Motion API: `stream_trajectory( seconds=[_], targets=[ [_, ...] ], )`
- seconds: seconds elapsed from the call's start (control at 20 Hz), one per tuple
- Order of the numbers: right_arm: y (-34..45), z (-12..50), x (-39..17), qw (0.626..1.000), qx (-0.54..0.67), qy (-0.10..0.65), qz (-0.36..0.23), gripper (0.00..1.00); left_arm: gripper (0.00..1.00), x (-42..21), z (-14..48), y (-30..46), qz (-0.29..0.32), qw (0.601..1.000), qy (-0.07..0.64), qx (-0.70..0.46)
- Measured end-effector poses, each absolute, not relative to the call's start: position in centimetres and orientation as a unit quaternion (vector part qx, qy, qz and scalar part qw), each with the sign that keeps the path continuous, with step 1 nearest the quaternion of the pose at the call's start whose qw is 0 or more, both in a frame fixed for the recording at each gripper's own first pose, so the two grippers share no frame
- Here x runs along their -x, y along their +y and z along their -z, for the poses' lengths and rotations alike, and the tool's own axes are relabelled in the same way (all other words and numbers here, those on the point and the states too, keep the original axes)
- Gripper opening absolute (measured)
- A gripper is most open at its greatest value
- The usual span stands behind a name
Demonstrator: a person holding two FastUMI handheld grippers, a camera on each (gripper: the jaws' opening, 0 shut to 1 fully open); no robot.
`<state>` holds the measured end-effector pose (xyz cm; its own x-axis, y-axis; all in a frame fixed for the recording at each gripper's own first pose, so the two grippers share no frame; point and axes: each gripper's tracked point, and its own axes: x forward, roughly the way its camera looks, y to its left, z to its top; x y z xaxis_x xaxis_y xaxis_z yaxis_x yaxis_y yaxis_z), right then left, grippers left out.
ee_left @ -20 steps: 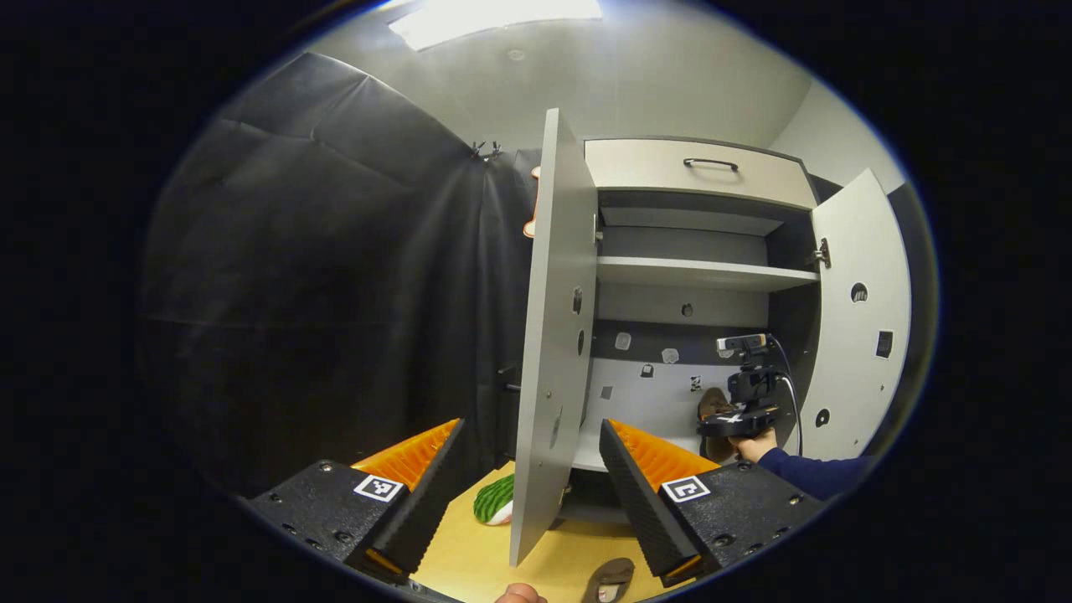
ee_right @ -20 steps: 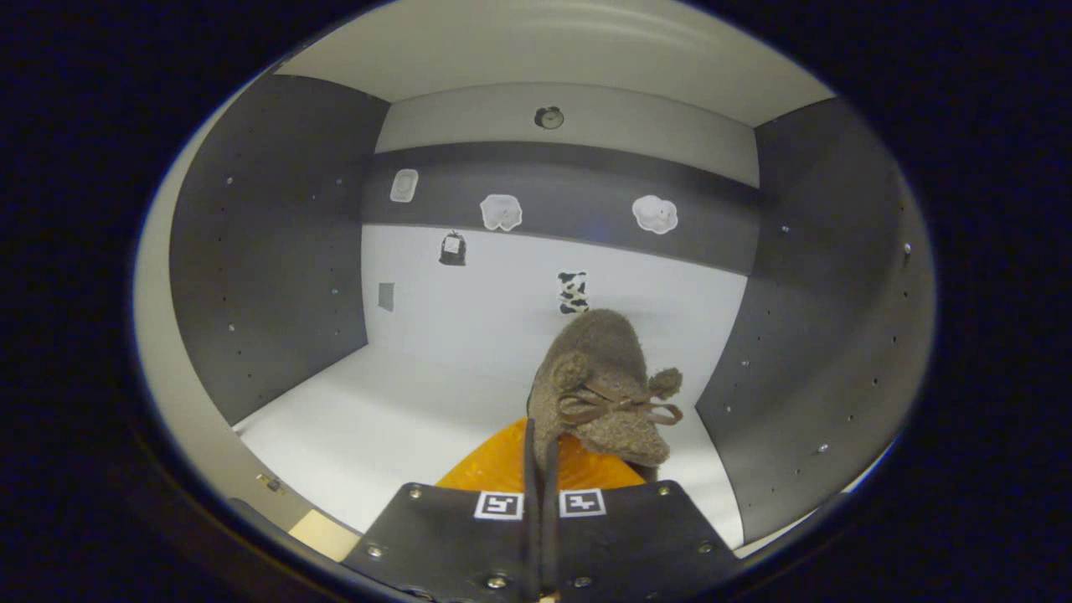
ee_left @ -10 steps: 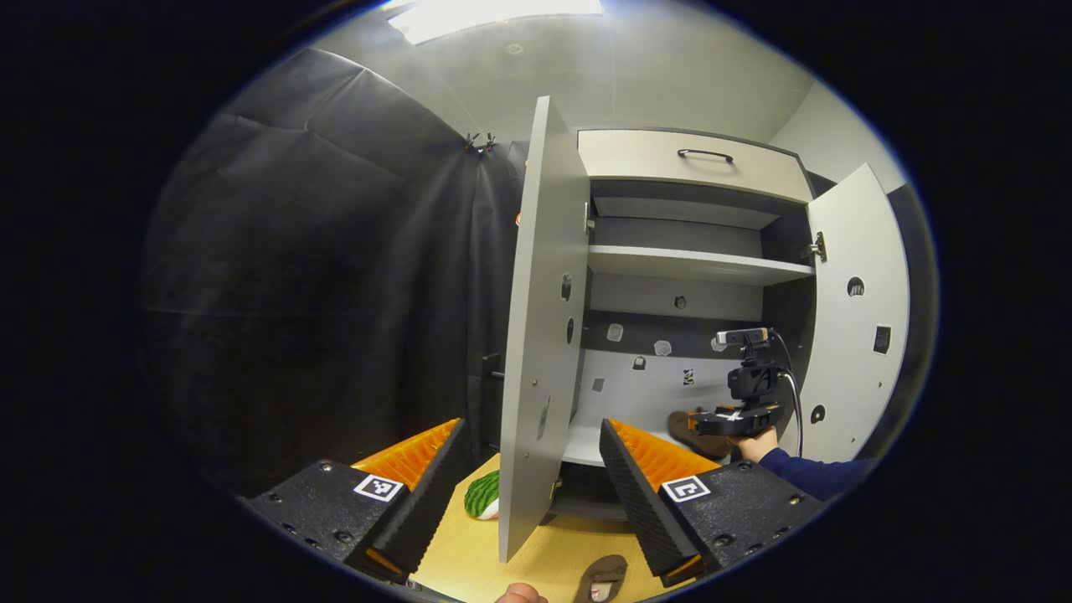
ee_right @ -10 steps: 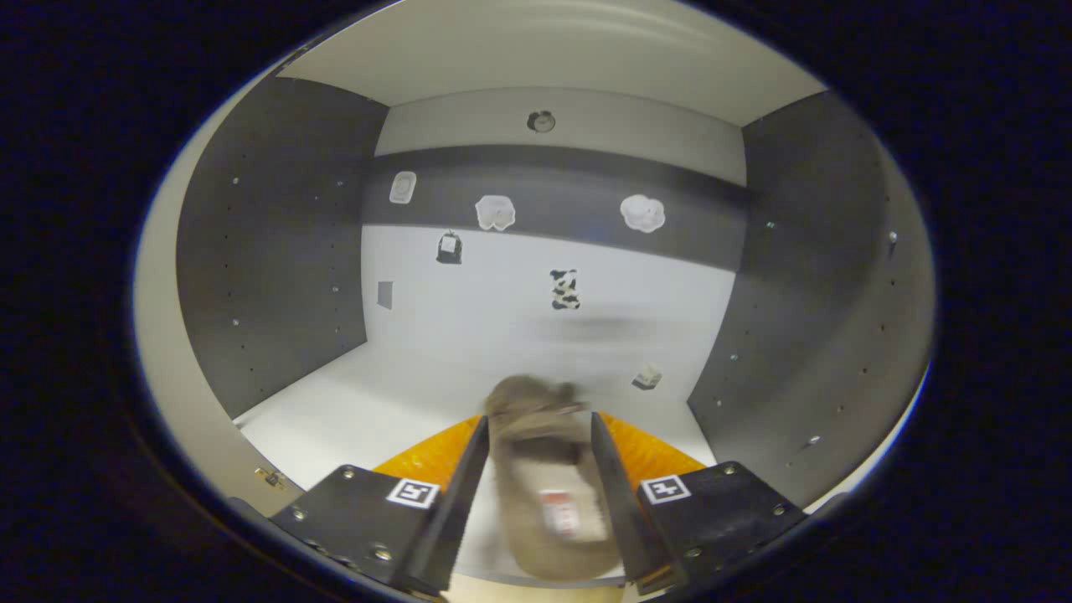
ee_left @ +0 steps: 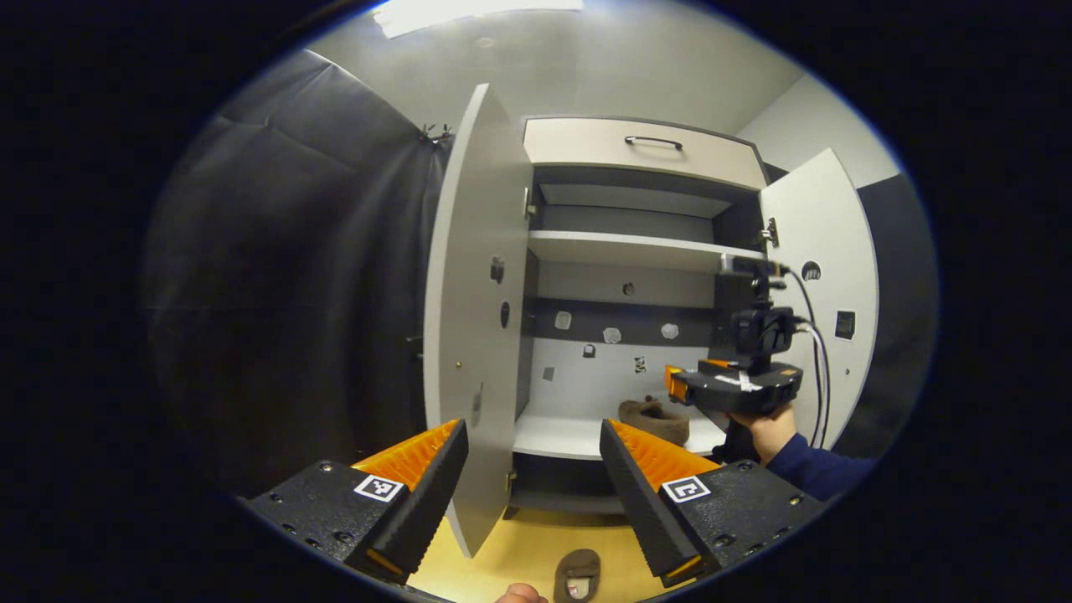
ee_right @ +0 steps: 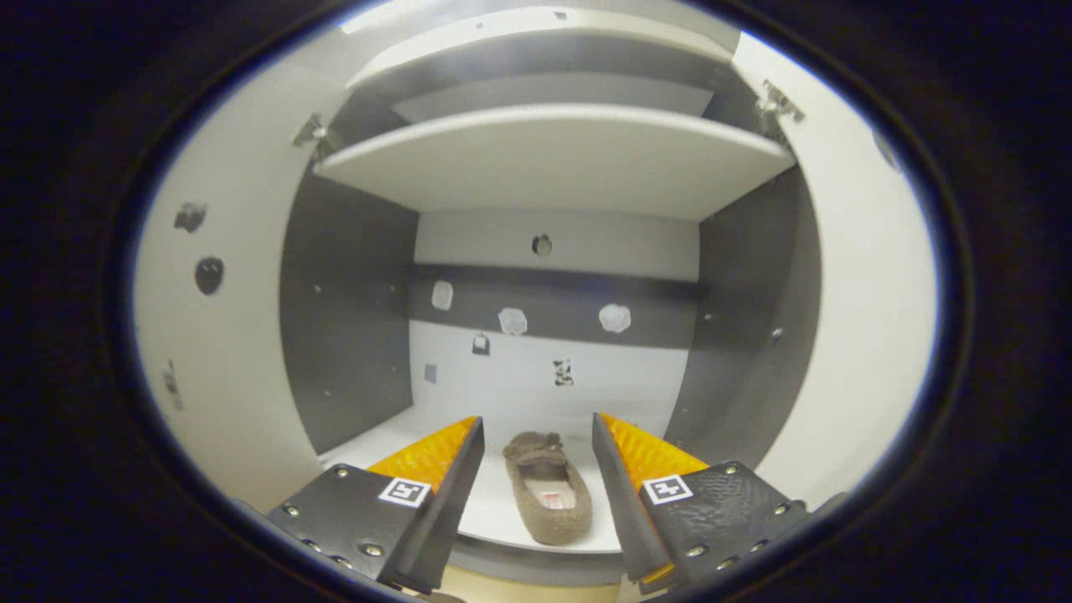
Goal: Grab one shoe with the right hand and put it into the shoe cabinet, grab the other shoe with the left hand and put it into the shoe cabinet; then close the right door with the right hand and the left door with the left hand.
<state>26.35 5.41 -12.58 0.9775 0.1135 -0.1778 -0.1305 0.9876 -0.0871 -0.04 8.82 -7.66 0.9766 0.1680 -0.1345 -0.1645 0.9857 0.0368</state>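
Shoe cabinet [ee_right: 553,159] with one brown slipper [ee_right: 548,494] resting on its lower shelf. Right gripper [ee_right: 536,469], jaws spread and empty, hangs just outside. Left gripper [ee_left: 532,469], also spread, must next descend to the second slipper [ee_left: 576,576] on the floor.

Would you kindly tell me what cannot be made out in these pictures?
- Second shoe, left gripper view: cut off by the bottom edge.
- Stickers on the cabinet's back wall, right gripper view: too small to identify.
- Right hand-held gripper, left gripper view: its far finger hidden behind its own body.
- Placed shoe, left gripper view: partly hidden by that gripper.
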Motion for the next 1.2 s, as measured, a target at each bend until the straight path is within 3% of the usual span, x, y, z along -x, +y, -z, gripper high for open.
stream_trajectory(
  seconds=[0.2, 0.5, 0.85, 1.2],
  targets=[
    [6.0, 6.0, -20.7, 0.996, 0.047, 0.019, -0.075, 0.77, 1.0, -0.9, 13.0, 6.4, -0.036, 0.991, 0.127, 0.013],
    [6.2, -0.3, -12.3, 0.994, 0.043, -0.037, -0.091, 0.77, 0.97, -1.5, 22.3, 5.5, -0.012, 0.977, 0.212, 0.034],
    [4.1, -1.4, -6.5, 0.996, 0.04, -0.031, -0.077, 0.77, 0.96, -0.4, 37.0, 6.2, -0.001, 0.934, 0.357, 0.004],
    [-0.3, -1.9, -4.7, 0.997, 0.07, -0.037, -0.022, 0.77, 0.95, 4.2, 50.4, 4.2, 0.035, 0.858, 0.512, 0.038]
  ],
)
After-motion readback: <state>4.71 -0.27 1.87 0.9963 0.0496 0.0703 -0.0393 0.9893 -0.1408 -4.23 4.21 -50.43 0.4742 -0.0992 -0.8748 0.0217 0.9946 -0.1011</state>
